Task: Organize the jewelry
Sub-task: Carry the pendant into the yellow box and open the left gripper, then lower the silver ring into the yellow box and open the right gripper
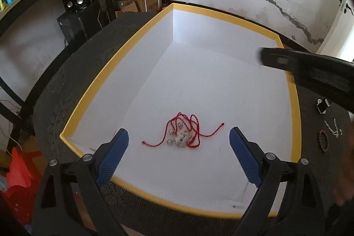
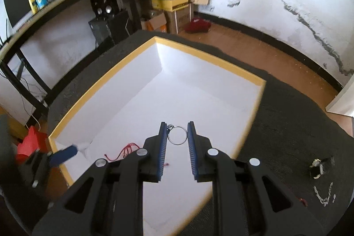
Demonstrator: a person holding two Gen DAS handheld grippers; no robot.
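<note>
Jewelry is split between a yellow-rimmed white box (image 1: pixel 295 103) and the dark tabletop (image 2: pixel 287 121) beside it. A red cord necklace (image 1: pixel 183 133) with silver beads and a pale pendant lies in a tangle on the box floor, just ahead of the left gripper (image 1: pixel 179 138) and between its two blue-padded fingers (image 1: pixel 115 152), which stand wide apart and touch nothing. The right gripper (image 2: pixel 177 135) hangs over the box with its jaws pinched on a thin silver ring (image 2: pixel 177 136); the hoop spans the narrow gap between the pads, and a small setting sits at its upper left against the left pad. In the left wrist view the right gripper's black body reaches in from the right above the box's far side. To the right of the right gripper, on the tabletop, lie a silver chain (image 2: pixel 324 194) and a small black-and-white piece (image 2: pixel 317 166) that is too small to name. A dark red bead bracelet (image 1: pixel 323 140) lies on the tabletop off to the left gripper's right, outside the box.
</note>
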